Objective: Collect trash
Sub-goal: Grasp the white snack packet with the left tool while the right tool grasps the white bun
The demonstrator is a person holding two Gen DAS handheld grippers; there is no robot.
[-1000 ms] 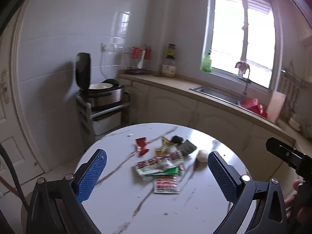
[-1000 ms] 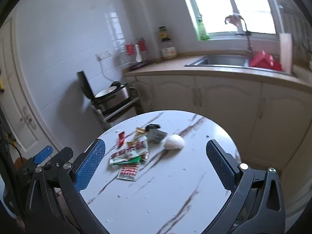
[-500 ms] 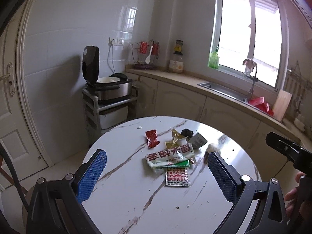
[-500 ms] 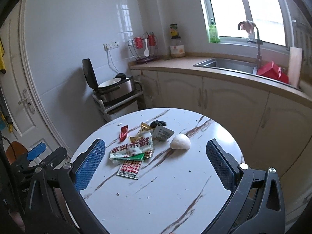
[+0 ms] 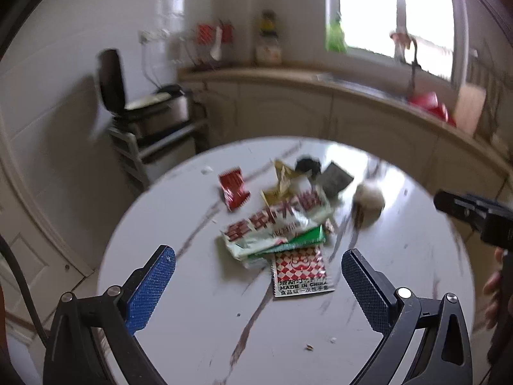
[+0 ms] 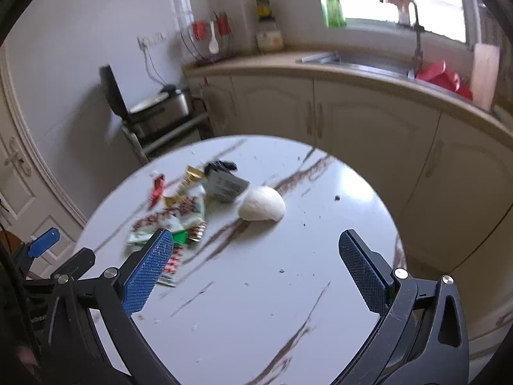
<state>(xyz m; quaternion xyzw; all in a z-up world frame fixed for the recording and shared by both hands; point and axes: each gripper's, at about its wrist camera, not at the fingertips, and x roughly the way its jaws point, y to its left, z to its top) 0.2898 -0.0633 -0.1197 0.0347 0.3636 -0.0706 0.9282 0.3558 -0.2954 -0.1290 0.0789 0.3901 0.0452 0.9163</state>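
Observation:
A heap of trash lies on the round marble table. It holds a large white wrapper with red characters, a red-checked sachet, a red packet, a gold wrapper, a grey packet, a black scrap and a crumpled white tissue ball. My left gripper is open and empty, above the table just short of the checked sachet. My right gripper is open and empty, short of the tissue ball; the heap lies to its left.
Behind the table runs a kitchen counter with a sink, cabinets and a window. A rice cooker on a metal rack stands at the left wall. A door is at far left. Crumbs dot the table.
Both grippers have moved forward and down toward the table; the trash heap looks larger and nearer. Both stay open and empty. Nothing on the table has moved.

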